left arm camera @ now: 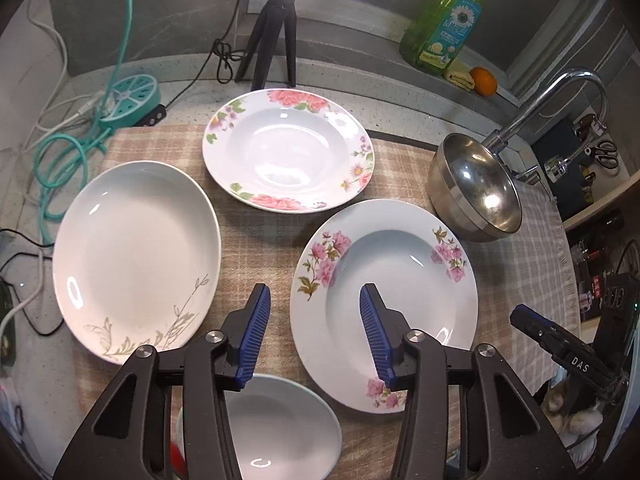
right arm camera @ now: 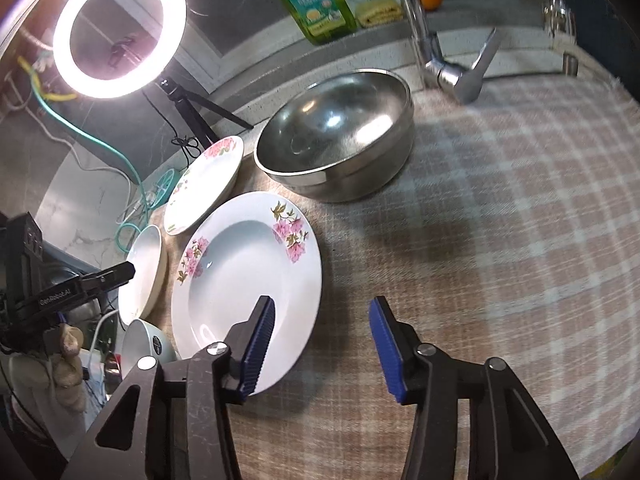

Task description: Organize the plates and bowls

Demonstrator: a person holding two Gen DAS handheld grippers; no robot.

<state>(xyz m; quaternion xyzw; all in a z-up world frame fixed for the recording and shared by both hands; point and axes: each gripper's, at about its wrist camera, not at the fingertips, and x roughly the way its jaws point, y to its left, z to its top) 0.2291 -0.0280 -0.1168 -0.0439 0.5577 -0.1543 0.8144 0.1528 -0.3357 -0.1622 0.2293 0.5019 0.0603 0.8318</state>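
Overhead, the left gripper (left arm camera: 314, 336) hung with jaws partly apart and nothing between them, one blue pad over the near-left rim of the pink-flowered plate (left arm camera: 384, 304), the other over bare cloth beside it. The right gripper (right arm camera: 320, 348) was likewise parted and empty, straddling that plate's opposite edge. All places are given from this plate: a small white bowl (left arm camera: 280, 432) just nearer, an oval white dish (left arm camera: 136, 256) to its left, a rose-rimmed plate (left arm camera: 288, 148) beyond, a steel bowl (left arm camera: 476, 188) beyond and right, all on the checked cloth (left arm camera: 256, 240) over the tabletop. Judged glazed ceramic: stiff, slick, chippable, moderately heavy. Best hold seemed the flat rim, pinched top and underside, which calls for tipping an edge up first.
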